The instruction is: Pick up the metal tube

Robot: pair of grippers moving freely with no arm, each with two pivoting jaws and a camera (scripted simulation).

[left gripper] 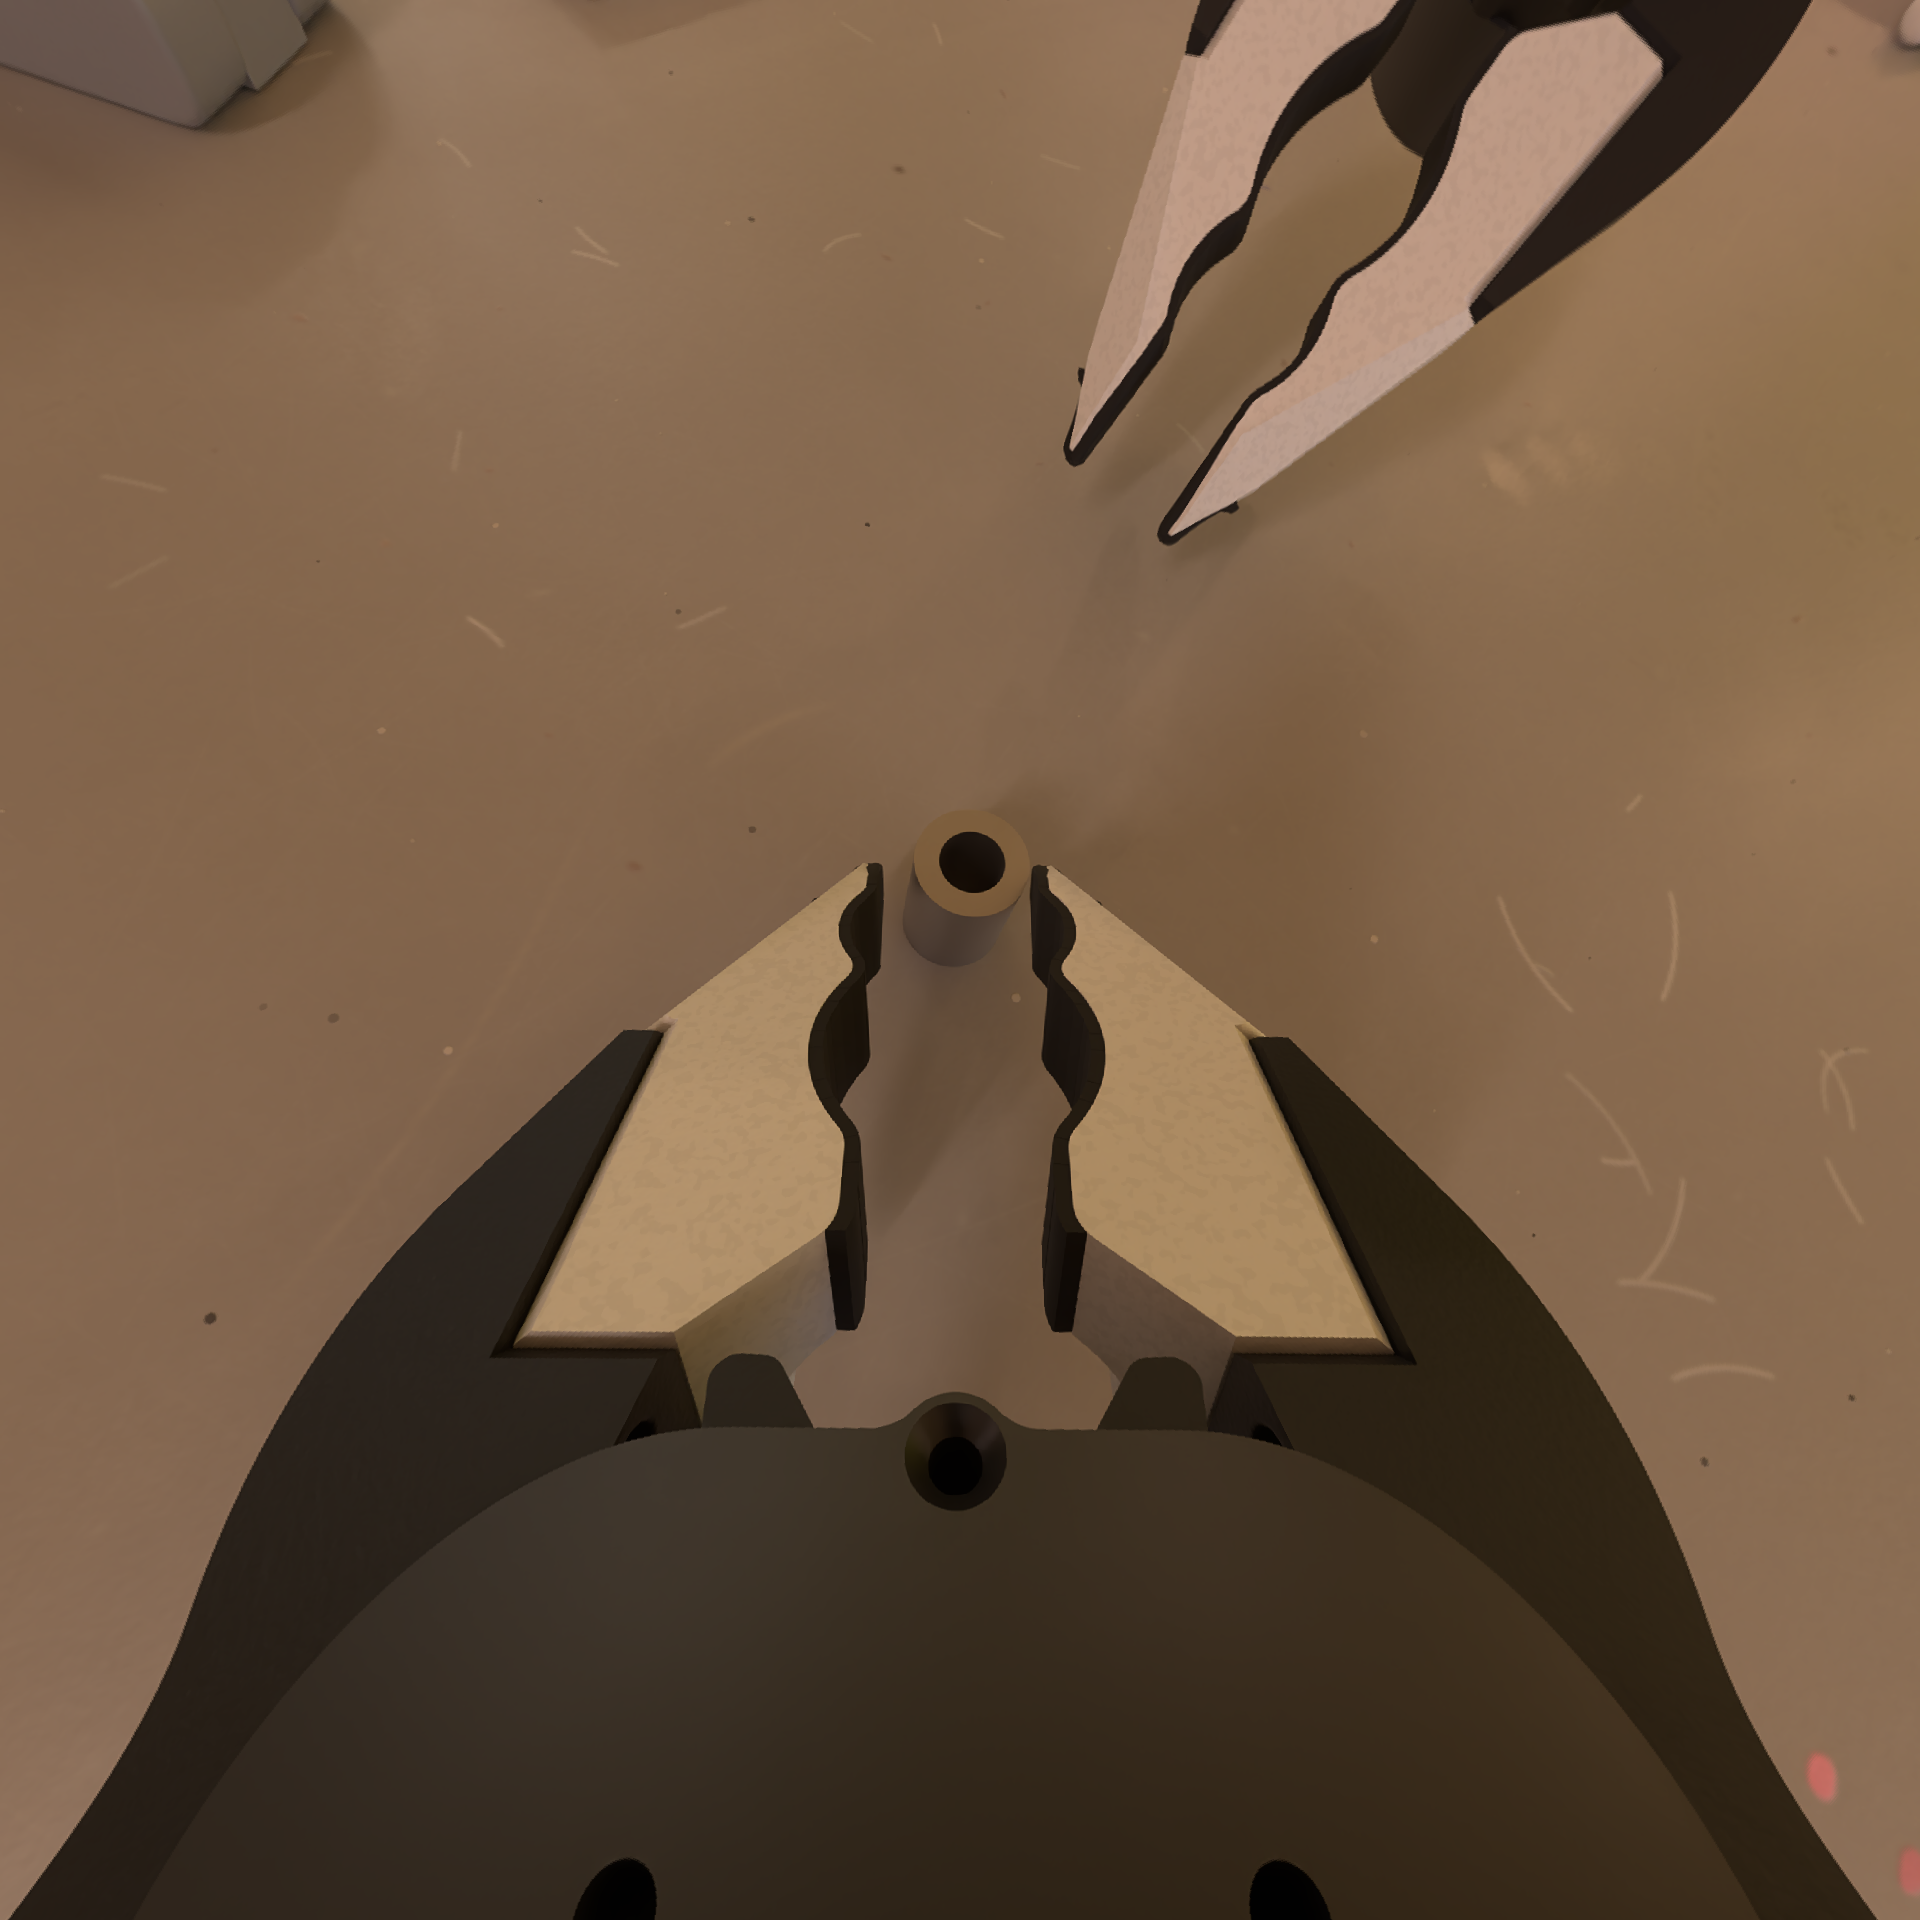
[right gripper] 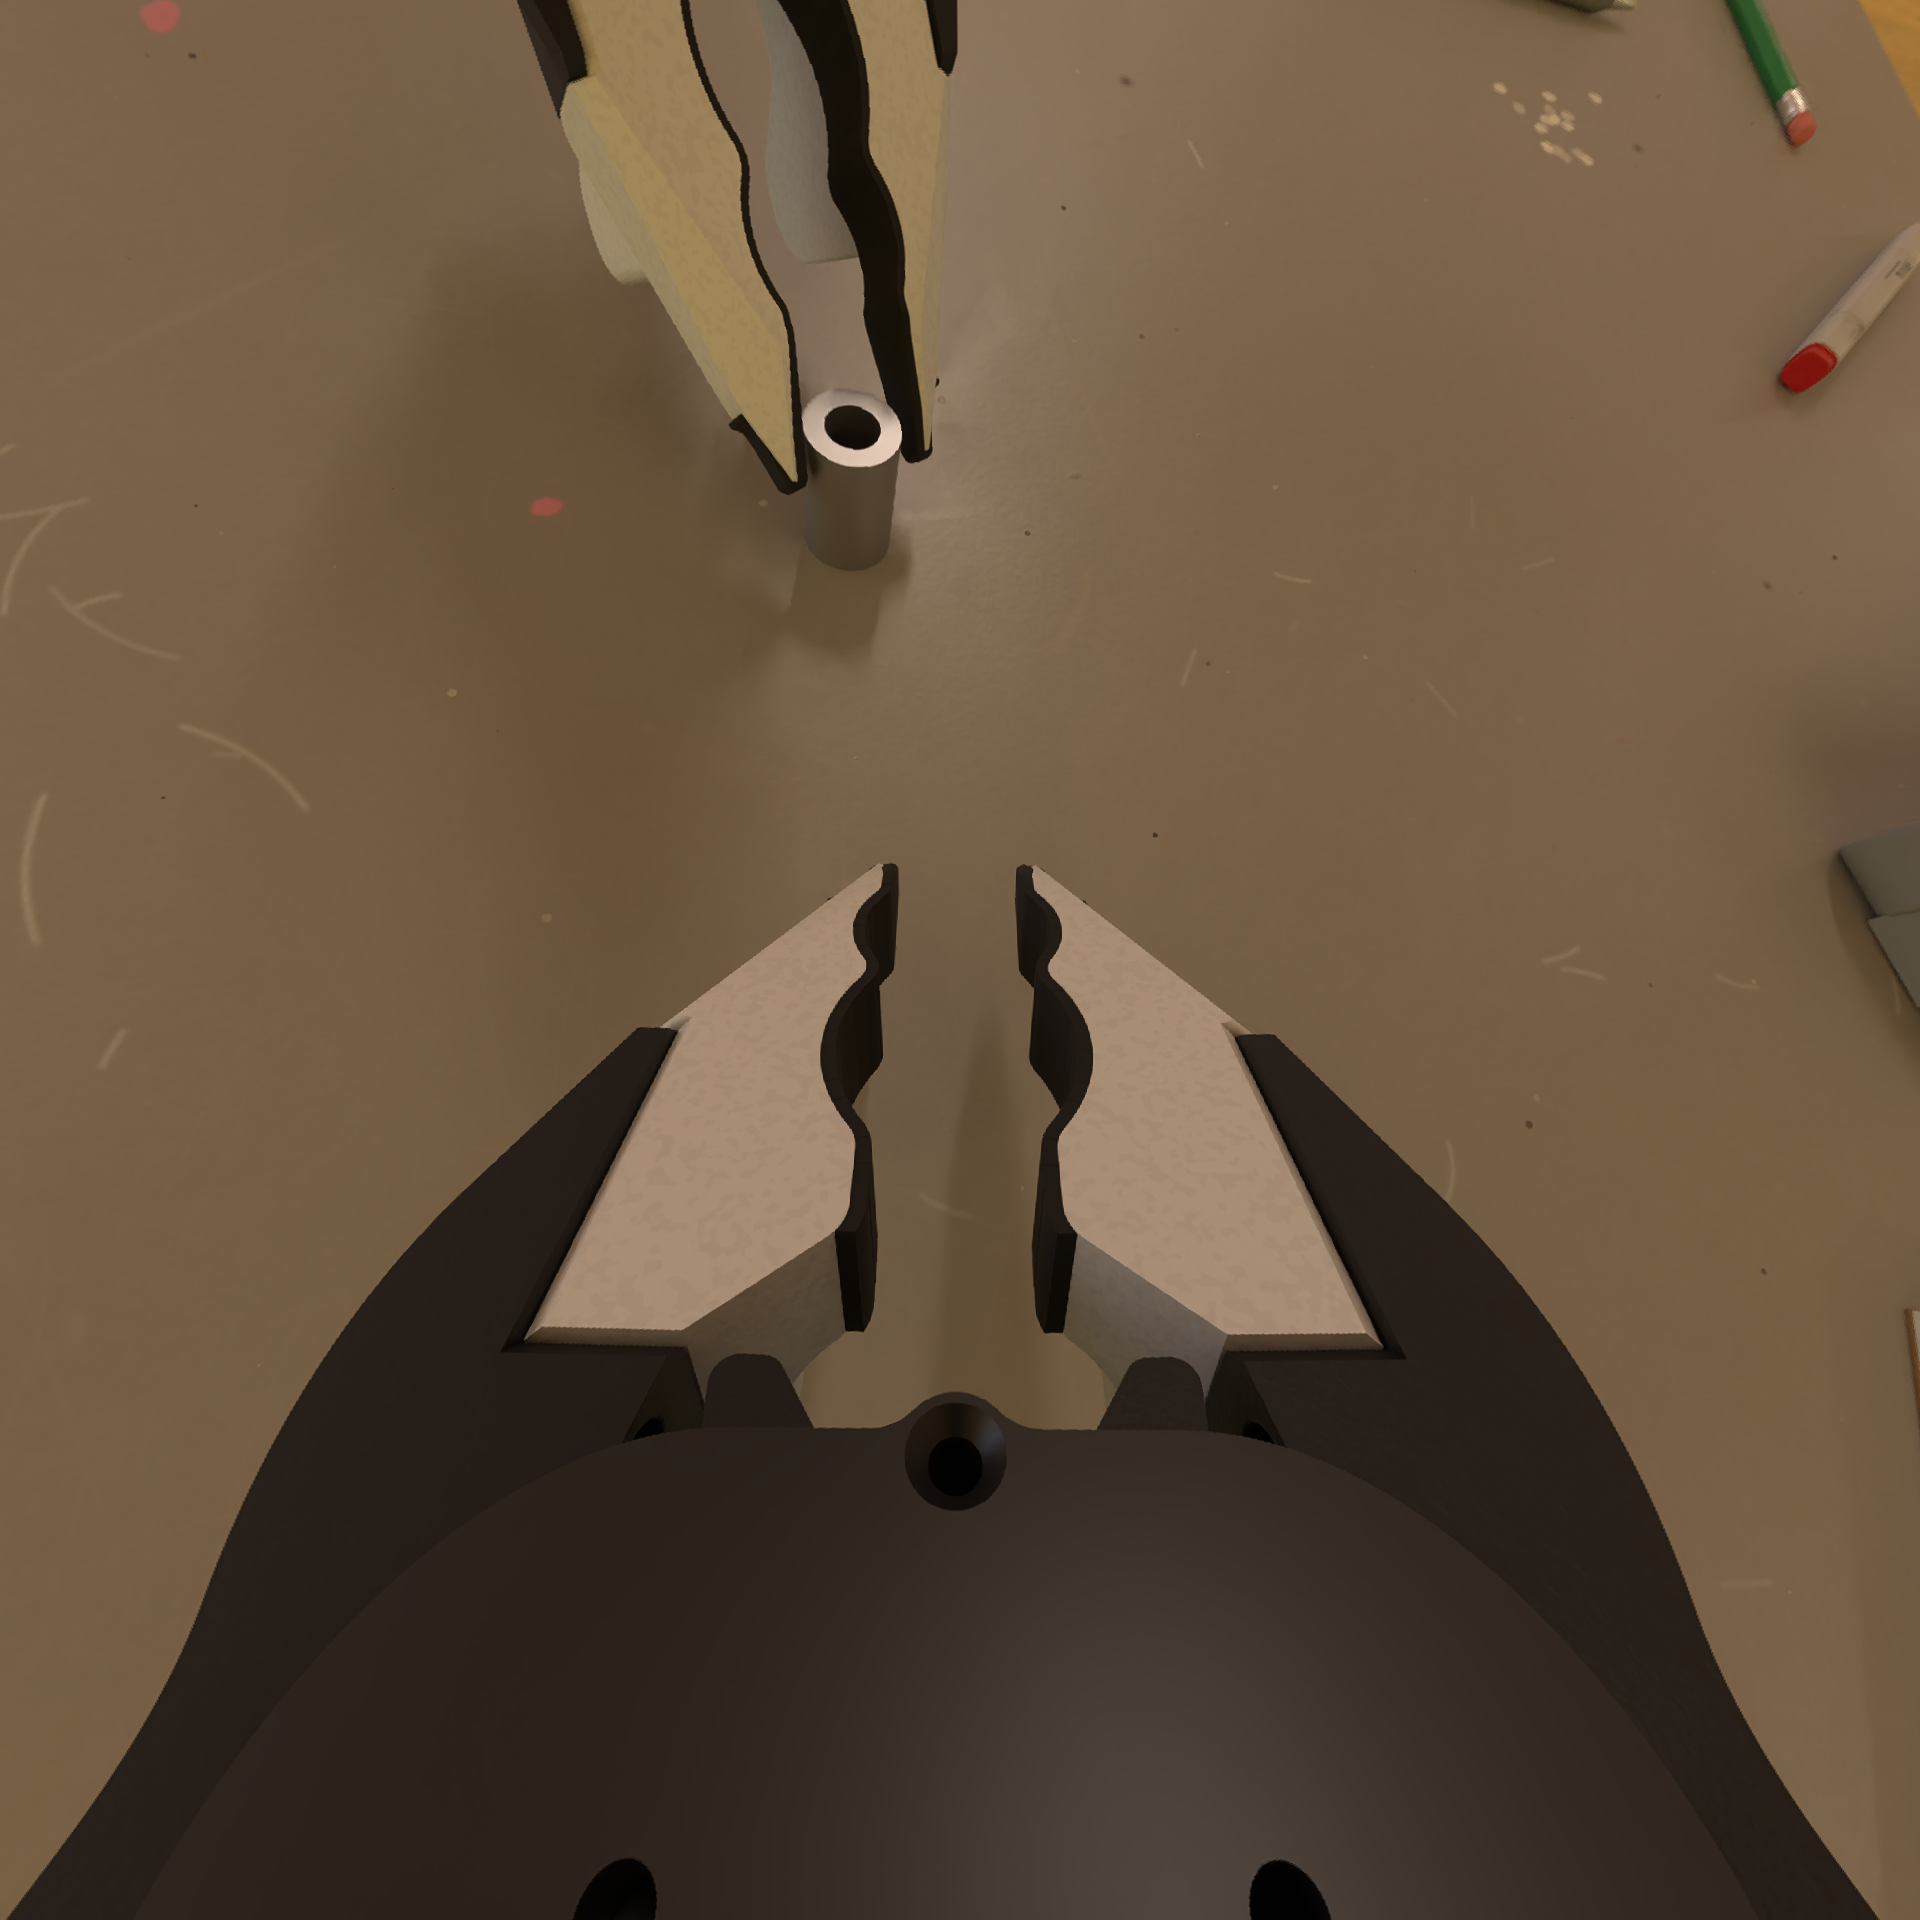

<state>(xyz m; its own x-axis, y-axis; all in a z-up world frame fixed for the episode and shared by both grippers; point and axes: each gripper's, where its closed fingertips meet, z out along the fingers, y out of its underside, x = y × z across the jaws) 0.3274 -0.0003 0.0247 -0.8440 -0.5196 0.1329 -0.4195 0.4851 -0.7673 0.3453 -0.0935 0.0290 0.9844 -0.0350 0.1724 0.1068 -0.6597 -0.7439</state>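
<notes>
A short grey metal tube (left gripper: 956, 920) stands upright on the brown table (left gripper: 416, 727), open end up. My left gripper (left gripper: 956, 868) points down over it, with one fingertip on each side of the tube's top. The jaws are open, and a thin gap shows on the tube's left side. The right wrist view shows the same tube (right gripper: 852, 509) between the left gripper's tips (right gripper: 850, 468). My right gripper (right gripper: 956, 868) is open and empty, a short way from the tube. It also shows in the left wrist view (left gripper: 1122, 497), tips near the table.
A white block (left gripper: 156, 52) sits at the far left corner. A green pencil (right gripper: 1771, 68) and a white marker with a red cap (right gripper: 1860, 312) lie at the right. A grey flat object (right gripper: 1886, 904) is at the right edge.
</notes>
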